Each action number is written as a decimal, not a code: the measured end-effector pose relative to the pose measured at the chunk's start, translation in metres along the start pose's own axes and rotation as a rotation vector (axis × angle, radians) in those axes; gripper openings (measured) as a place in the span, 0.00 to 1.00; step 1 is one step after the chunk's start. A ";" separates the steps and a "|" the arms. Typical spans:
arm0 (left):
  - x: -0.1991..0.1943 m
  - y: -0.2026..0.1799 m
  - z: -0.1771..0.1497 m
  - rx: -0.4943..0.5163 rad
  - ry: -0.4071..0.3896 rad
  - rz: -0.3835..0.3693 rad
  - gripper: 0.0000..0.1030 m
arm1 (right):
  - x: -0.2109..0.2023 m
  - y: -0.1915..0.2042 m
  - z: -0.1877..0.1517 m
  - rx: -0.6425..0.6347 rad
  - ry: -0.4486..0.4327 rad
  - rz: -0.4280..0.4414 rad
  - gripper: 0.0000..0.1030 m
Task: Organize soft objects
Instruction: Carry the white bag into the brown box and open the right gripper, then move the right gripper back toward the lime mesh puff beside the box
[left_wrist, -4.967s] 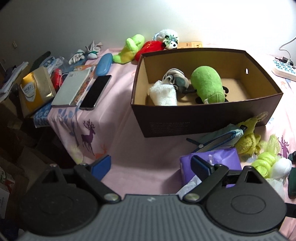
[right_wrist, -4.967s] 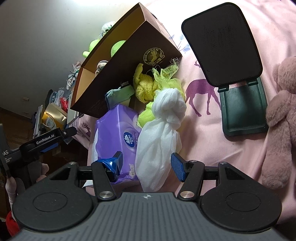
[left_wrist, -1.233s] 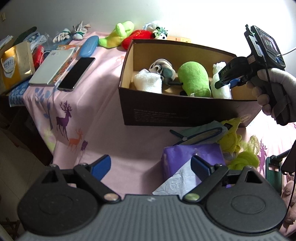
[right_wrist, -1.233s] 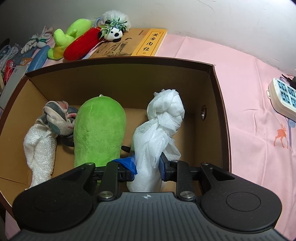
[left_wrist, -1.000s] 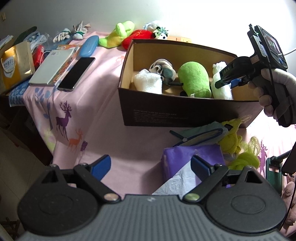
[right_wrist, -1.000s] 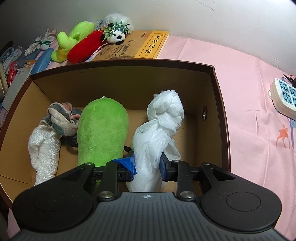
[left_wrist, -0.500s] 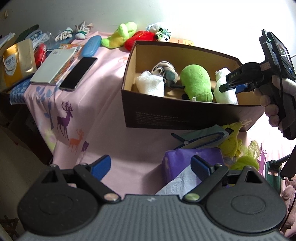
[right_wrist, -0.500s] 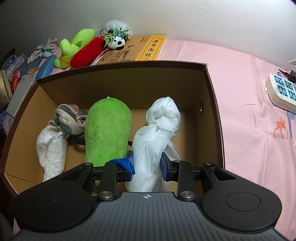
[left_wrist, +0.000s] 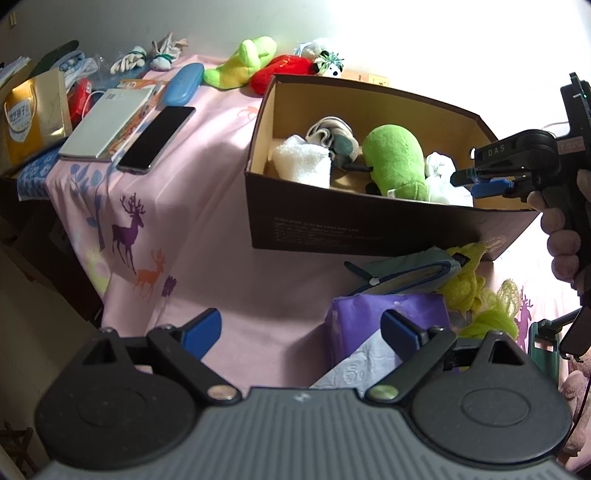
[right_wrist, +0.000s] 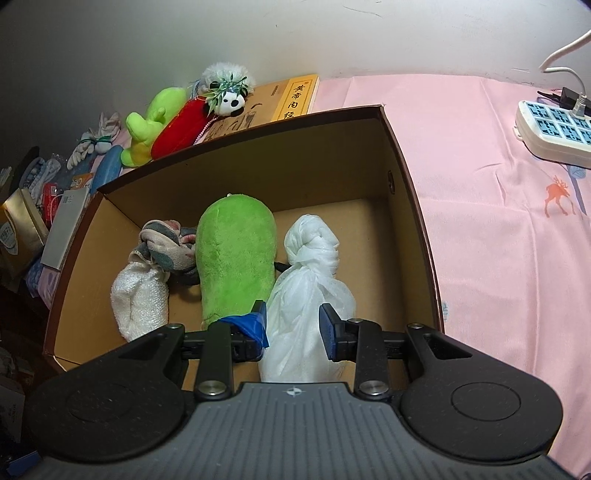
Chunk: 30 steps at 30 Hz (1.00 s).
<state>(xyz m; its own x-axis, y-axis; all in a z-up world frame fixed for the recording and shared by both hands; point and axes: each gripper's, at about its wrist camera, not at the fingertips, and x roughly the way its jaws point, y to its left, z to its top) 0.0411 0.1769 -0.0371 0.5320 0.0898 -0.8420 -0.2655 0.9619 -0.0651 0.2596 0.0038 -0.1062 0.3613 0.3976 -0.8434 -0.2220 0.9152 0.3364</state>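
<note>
A brown cardboard box (right_wrist: 413, 206) on the pink cloth holds a white knotted cloth bundle (right_wrist: 312, 266), a green plush (right_wrist: 236, 254), a grey striped sock ball (right_wrist: 166, 245) and a white towel roll (right_wrist: 138, 299). My right gripper (right_wrist: 293, 326) is open above the box's near edge, its pads on either side of the bundle's lower end, which lies on the box floor. The left wrist view shows the box (left_wrist: 369, 229), the bundle (left_wrist: 441, 177) and the right gripper (left_wrist: 476, 184). My left gripper (left_wrist: 301, 328) is open and empty, above a purple tissue pack (left_wrist: 388, 325).
Outside the box lie a yellow-green cloth (left_wrist: 476, 295), a green pouch (left_wrist: 410, 273), a green frog plush (right_wrist: 151, 122), a red panda plush (right_wrist: 199, 110), a book (right_wrist: 280, 99), a power strip (right_wrist: 554, 133), a phone (left_wrist: 155, 138) and a notebook (left_wrist: 107, 125).
My right gripper has opened and let go of the white bundle, which now lies in the box beside the green plush. The gripper has drawn back a little. The left gripper stays put.
</note>
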 end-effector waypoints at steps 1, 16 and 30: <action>0.000 -0.001 0.000 0.003 -0.001 0.000 0.91 | -0.003 0.000 -0.002 0.001 -0.004 0.003 0.13; -0.002 -0.008 0.003 0.039 -0.011 0.019 0.91 | -0.054 0.005 -0.034 0.000 -0.124 0.031 0.14; -0.003 -0.023 0.007 0.095 -0.029 -0.004 0.91 | -0.099 0.004 -0.087 0.031 -0.172 0.073 0.15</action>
<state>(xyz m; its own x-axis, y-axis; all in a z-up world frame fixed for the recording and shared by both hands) 0.0510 0.1563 -0.0290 0.5564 0.0925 -0.8258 -0.1867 0.9823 -0.0157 0.1438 -0.0375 -0.0582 0.4949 0.4663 -0.7332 -0.2266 0.8839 0.4092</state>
